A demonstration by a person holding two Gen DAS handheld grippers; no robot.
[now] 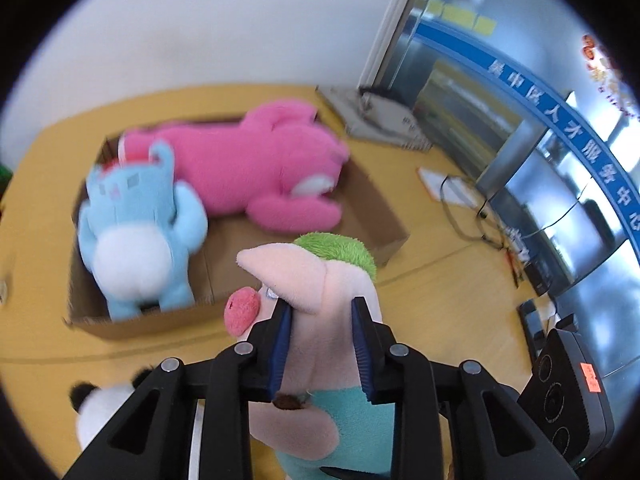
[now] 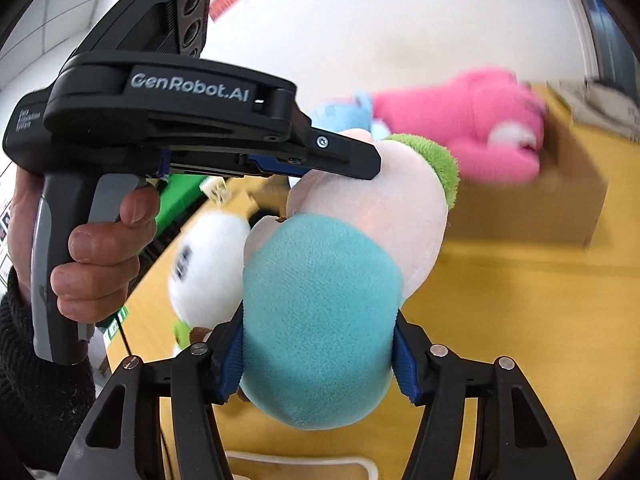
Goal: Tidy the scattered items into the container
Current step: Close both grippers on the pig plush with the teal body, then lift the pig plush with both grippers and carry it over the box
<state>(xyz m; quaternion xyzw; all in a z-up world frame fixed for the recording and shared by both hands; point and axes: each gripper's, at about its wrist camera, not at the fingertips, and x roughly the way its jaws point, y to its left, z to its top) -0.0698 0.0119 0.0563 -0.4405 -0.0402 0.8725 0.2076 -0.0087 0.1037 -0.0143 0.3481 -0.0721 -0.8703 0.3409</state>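
Left wrist view looks down on a yellow table, and the largest thing on it is an open cardboard box with low walls. Inside the box lies a big pink plush bear, stretched along the far side with one end against the far right wall. Next to it, at the near left of the box, is a light blue plush with a white belly, resting on the box floor and touching the pink bear. Held in the air just on the near side of the box is a pale pink plush doll with a green tuft on top, a red nose and a teal lower body. The left gripper pinches the doll's pink upper part, both blue pads pressed into the fabric. From the right wrist view, the right gripper squeezes the doll's teal lower body, its pads sunk into the plush on either side, while the person's left hand wraps the handle of the other tool. A panda plush, white with black ears, lies on the table outside the box, at the near left and below the left tool. At the table's far corner sits a small grey device, blurred.
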